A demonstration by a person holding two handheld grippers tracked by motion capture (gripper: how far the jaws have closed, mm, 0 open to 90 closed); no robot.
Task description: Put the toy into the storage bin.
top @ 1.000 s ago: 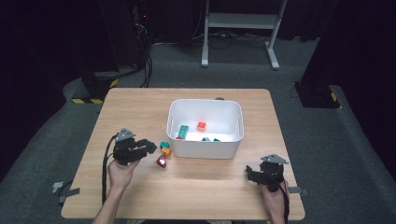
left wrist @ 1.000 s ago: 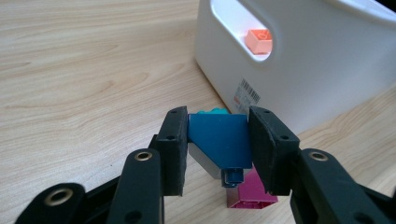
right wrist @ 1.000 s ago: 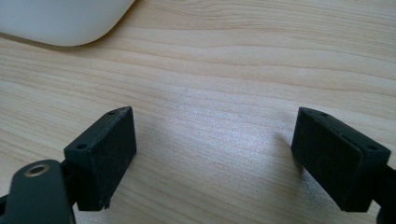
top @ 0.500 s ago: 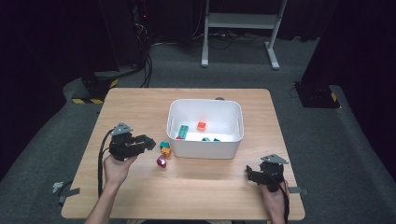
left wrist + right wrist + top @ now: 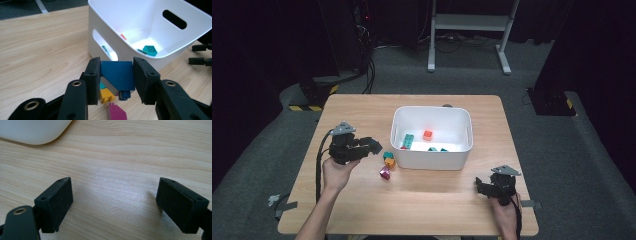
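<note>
High view first: the left gripper [image 5: 373, 146] hangs above the pale wooden table [image 5: 362, 115], just off the left wall of the white plastic bin with handle slots [image 5: 431, 159]. Left gripper view gives the close look, and those jaws are clamped tight on a dark blue plastic building block [image 5: 117, 76], pads pressing both its flanks, the block lifted clear of the wood with a stud poking out underneath. Below the grip, close to the bin's near-left corner, an orange studded brick [image 5: 106, 95] lies on the tabletop with a teal piece [image 5: 102, 85] tucked against it, and a magenta sloped block [image 5: 116, 113] sits a little nearer the person. Inside the bin: a green brick [image 5: 408, 141], a red-orange brick [image 5: 428, 134], and a couple of teal bits [image 5: 437, 149] along the front wall. Over to the right gripper [image 5: 480, 186], parked low beyond the bin's near-right corner; in the right gripper view its jaws stand wide apart over bare wood, gripping nothing, the bin's rounded corner just ahead
</note>
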